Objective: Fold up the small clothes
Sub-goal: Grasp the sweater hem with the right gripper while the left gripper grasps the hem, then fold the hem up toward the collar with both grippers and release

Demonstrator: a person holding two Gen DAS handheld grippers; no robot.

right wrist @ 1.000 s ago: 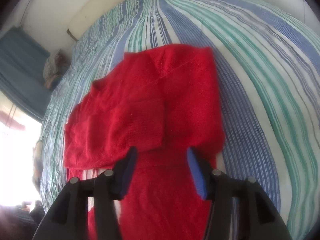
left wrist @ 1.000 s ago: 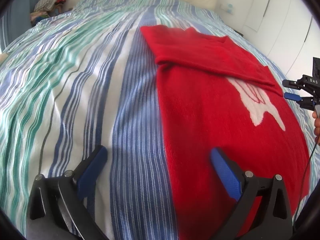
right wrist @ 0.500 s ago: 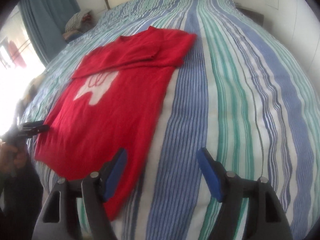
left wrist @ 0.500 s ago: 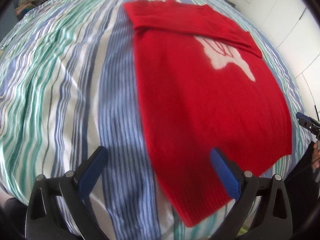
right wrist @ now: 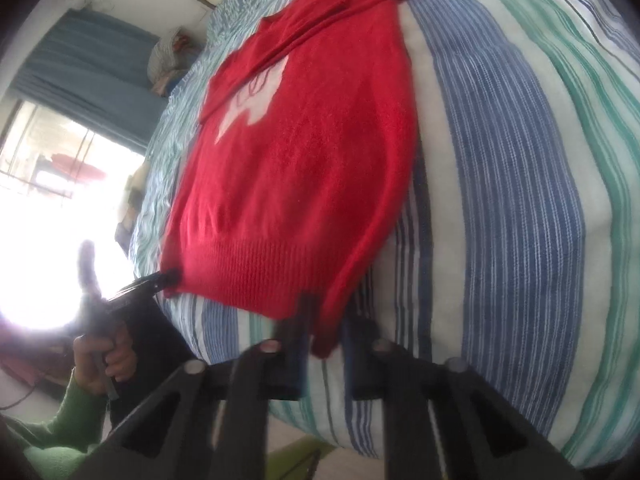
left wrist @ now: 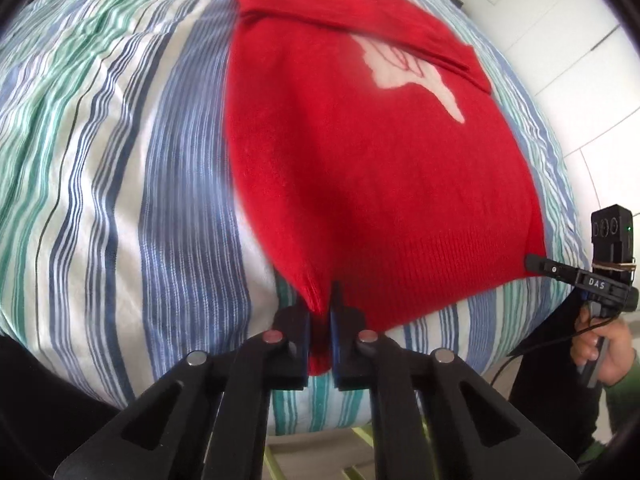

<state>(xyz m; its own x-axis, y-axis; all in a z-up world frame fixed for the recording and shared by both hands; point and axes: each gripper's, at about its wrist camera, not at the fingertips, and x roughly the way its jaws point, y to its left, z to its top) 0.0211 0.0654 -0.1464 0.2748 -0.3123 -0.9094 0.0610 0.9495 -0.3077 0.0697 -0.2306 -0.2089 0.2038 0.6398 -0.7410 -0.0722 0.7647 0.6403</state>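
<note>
The bed (left wrist: pixel 100 152), under its blue, green and white striped cover, is carrying everything; the red sweater (left wrist: pixel 380 184) is lying flat along it, its ribbed hem reaching the near edge of the bed and its sleeves folded across the chest at the far end, half covering a white motif (left wrist: pixel 416 76). It is looking like a soft, limp knit, light for its bulk and in no way fragile; it is likely to sag and stretch wherever it is not supported, and the fuzzy surface is probably clinging to the cover rather than sliding. The two hem corners are therefore seeming the sensible holds, since lifting both together is keeping the hem straight. The left tool (left wrist: pixel 320 334) is pinching the hem corner at the near edge of the bed, red knit bunching between its pressed-together pads; the right tool (right wrist: pixel 320 334) is gripping the opposite hem corner likewise, though that view is blurred. A hand (right wrist: pixel 106 354) in a green sleeve (right wrist: pixel 70 416) is holding the left tool's handle.
</note>
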